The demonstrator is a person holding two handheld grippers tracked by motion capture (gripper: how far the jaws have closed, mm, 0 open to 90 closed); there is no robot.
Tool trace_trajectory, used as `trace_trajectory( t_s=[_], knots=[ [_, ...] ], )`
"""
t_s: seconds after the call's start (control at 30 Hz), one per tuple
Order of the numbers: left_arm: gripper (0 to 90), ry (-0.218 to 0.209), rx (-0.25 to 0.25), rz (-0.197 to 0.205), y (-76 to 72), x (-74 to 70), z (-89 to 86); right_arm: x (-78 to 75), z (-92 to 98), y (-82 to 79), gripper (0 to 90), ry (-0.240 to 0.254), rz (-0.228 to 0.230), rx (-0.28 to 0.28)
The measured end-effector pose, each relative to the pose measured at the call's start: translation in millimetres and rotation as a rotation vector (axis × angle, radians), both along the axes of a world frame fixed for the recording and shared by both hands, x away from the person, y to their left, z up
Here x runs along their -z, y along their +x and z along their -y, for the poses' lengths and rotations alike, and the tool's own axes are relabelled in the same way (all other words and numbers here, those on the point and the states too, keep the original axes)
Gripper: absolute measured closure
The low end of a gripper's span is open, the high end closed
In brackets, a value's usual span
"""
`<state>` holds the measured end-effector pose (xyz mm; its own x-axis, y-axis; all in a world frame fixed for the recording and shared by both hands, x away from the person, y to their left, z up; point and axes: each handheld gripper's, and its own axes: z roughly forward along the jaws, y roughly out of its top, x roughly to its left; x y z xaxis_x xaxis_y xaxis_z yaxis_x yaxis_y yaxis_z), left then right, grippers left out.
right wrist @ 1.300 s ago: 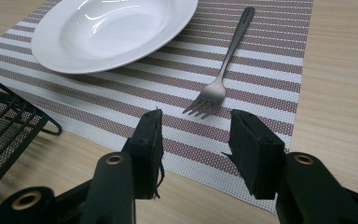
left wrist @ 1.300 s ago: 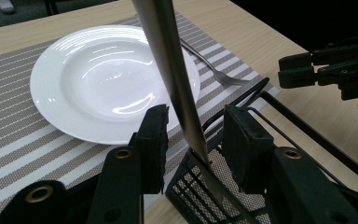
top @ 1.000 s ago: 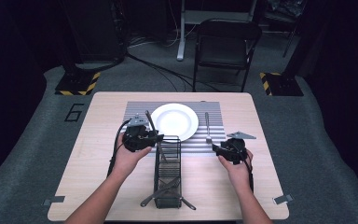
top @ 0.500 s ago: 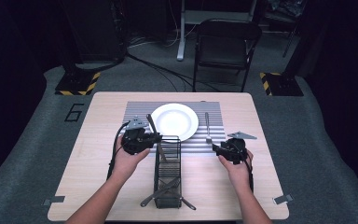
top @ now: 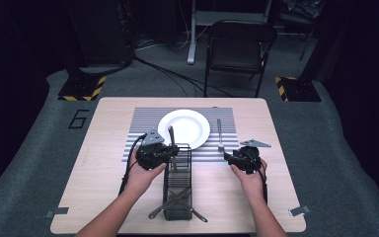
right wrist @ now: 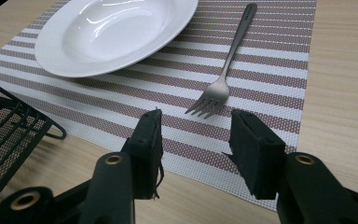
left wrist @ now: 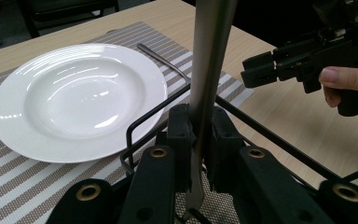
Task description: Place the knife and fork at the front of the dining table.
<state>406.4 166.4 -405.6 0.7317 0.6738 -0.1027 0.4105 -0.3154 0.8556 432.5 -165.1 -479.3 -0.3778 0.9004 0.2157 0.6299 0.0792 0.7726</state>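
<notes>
My left gripper (top: 173, 150) (left wrist: 196, 135) is shut on a flat metal utensil (top: 171, 138) (left wrist: 209, 70) that stands upright between its pads, at the far end of a black wire basket (top: 177, 195) (left wrist: 154, 114). Its jaws have just been closing on that utensil. A white plate (top: 183, 127) (left wrist: 70, 93) (right wrist: 112, 32) lies on the striped placemat (top: 143, 123) (right wrist: 270, 74). A fork (top: 219, 134) (right wrist: 223, 79) lies to the plate's right. My right gripper (top: 229, 157) (right wrist: 196, 135) stands open over the mat's near edge, just short of the fork's tines, with nothing between its jaws.
The basket (right wrist: 4, 130) sits between my hands, with more cutlery (top: 177, 205) at its near end. The wooden table (top: 103, 173) ends close behind my wrists. A folding chair (top: 239, 49) stands beyond the far edge.
My left gripper has shifted right and a little nearer with the utensil, from beside the plate to over the basket's far end. The right gripper has kept still.
</notes>
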Motion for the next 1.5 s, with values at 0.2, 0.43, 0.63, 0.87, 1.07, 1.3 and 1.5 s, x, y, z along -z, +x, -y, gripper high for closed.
trace_trajectory(
  t_s=[0.2,0.43,0.63,0.87,1.07,1.3,1.5],
  knots=[
    [81.6,0.023,-0.004,0.006,0.4,-2.2,4.4,0.1,0.9,0.0,53.8,0.003,0.001,0.001],
    [81.9,0.025,0.0,0.018,0.1,-11.0,5.3,0.5,2.0,0.2,54.0,0.01,-0.004,0.003],
    [81.9,0.026,0.001,0.034,-0.5,-23.4,2.8,1.5,2.1,0.6,54.0,0.01,-0.002,0.0],
    [81.9,0.014,-0.009,0.042,-0.8,-40.4,-2.4,1.8,2.2,0.3,54.1,0.014,-0.007,0.001],
    [82.0,0.017,-0.013,0.048,-2.3,-52.3,-4.2,1.6,2.3,0.3,54.1,0.016,-0.005,0.001],
    [82.0,0.004,-0.015,0.055,-3.3,-71.8,-7.2,1.5,2.0,0.0,54.1,0.018,-0.005,0.002],
    [82.0,0.005,-0.022,0.063,-2.8,-88.9,-11.4,1.6,2.6,0.1,54.1,0.021,-0.002,0.004]
  ],
)
